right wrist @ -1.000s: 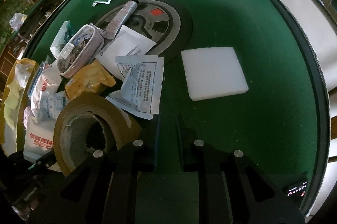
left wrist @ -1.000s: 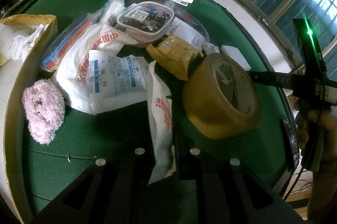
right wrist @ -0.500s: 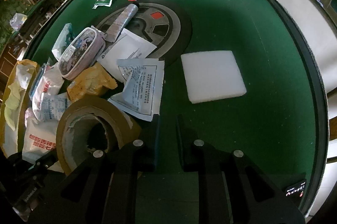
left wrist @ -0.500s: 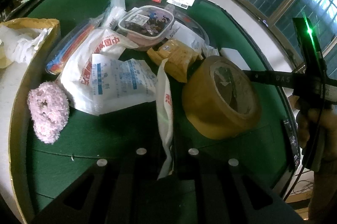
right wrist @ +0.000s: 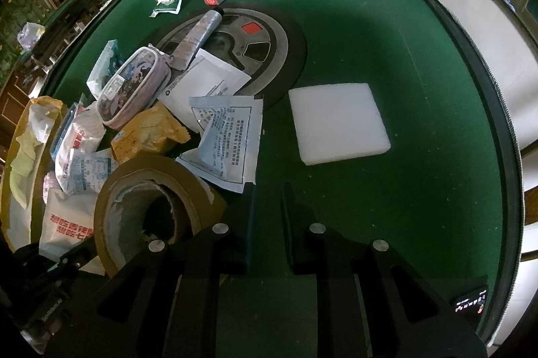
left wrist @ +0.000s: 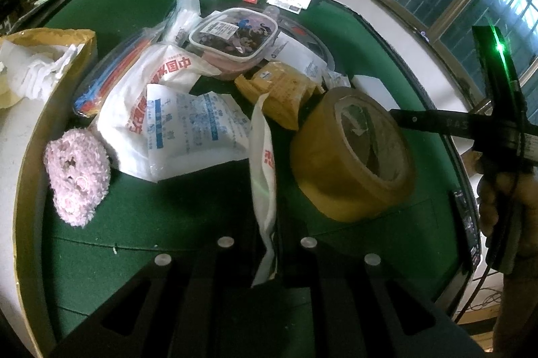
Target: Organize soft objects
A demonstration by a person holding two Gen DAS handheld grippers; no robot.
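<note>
- The left claw (left wrist: pixel 267 243), at the bottom centre of the left wrist view, is clamped on the edge of a white plastic bag with red print (left wrist: pixel 262 176).
- A second ago this bag edge lies slack and wide over the green bench (left wrist: pixel 175 223); now it stands as a narrow upright strip from the claw up toward the middle of the frame, so the bag seems to be drawn taut.
- The rest of the heap sits in the centre and upper left: a white printed pouch (left wrist: pixel 191 129) beside the bag, a pink fluffy item (left wrist: pixel 75 176) at left, and a yellow packet (left wrist: pixel 279 92) above.
- A large roll of brown tape (left wrist: pixel 353 156) lies just right of the bag strip.
- The right claw (right wrist: pixel 267 206), at the bottom centre of the right wrist view, has its jaws together on nothing, and it has not shifted.
- A white foam square (right wrist: pixel 338 122) lies alone at centre right.
- Judgement: the grip looks secure, so the bag seems ready to be lifted clear.
</note>
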